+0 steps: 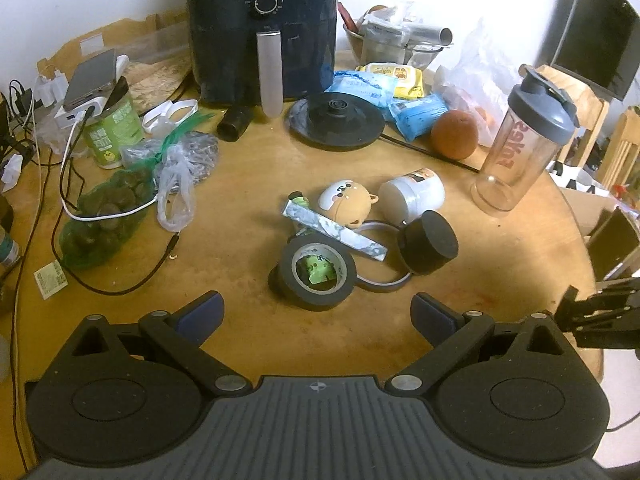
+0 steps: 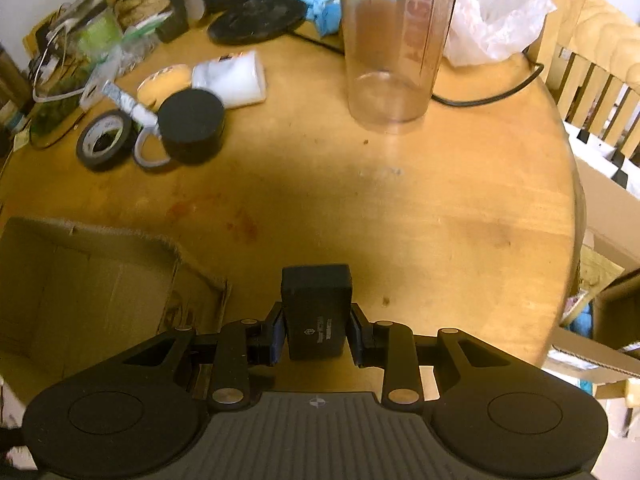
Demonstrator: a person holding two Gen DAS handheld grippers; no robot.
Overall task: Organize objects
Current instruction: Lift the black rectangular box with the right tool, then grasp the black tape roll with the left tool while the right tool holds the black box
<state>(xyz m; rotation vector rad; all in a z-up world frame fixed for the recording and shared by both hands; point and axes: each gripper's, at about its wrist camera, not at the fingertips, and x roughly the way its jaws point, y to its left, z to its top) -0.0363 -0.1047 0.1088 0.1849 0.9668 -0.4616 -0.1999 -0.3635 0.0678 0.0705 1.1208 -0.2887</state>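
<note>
Left gripper (image 1: 316,312): the jaws are seen spread wide and empty, hovering over the round yellow wooden counter (image 1: 248,320); nothing lies between the blue pads.

Cluster ahead of the left jaws: a black roll of tape with a grey inner core (image 1: 316,276) lies flat just beyond the gap, a green scrap visible in its core. A thin grey ring (image 1: 380,284) touches its right side, and a grey marbled flat stick (image 1: 336,232) is laid slantwise across both, its long axis running from upper left to lower right.

Further pieces: a tan and white animal-shaped case (image 1: 350,202), a white plastic bottle lying on its side (image 1: 412,196) and a short black cylindrical jar (image 1: 428,242) are grouped just beyond the tape; the jar is tipped against the ring.

Nearer hand: the left gripper is judged the nearer to this cluster; in the right wrist view the same pieces sit well off to the upper left.

Right gripper (image 2: 316,334): the jaws are closed on a small black rectangular block with pale print (image 2: 316,312), held upright, its long axis pointing forward along the fingers.

Brown cardboard box (image 2: 80,280): open-topped, set low left of the right jaws; its visible interior appears empty. It is judged the likely destination, so the block lies just right of its torn corner.

Clear plastic shaker bottle with grey lid (image 1: 524,140): upright on the counter, apparently empty.
</note>
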